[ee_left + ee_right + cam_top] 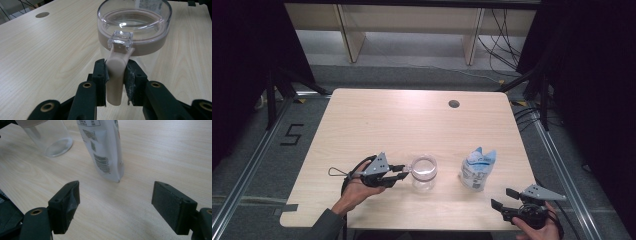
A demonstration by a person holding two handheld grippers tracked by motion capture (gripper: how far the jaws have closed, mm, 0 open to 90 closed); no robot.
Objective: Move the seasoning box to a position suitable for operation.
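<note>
Evidently the clear plastic jar, near the tabletop's front edge, looks light, stiff and slippery, so the left gripper pinches its beige latch, while the right gripper gapes before the pouch.

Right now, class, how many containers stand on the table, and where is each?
2. A clear jar stands near the front, its beige handle clamped by the left gripper. A white pouch stands to its right, ahead of the open right gripper.
</note>
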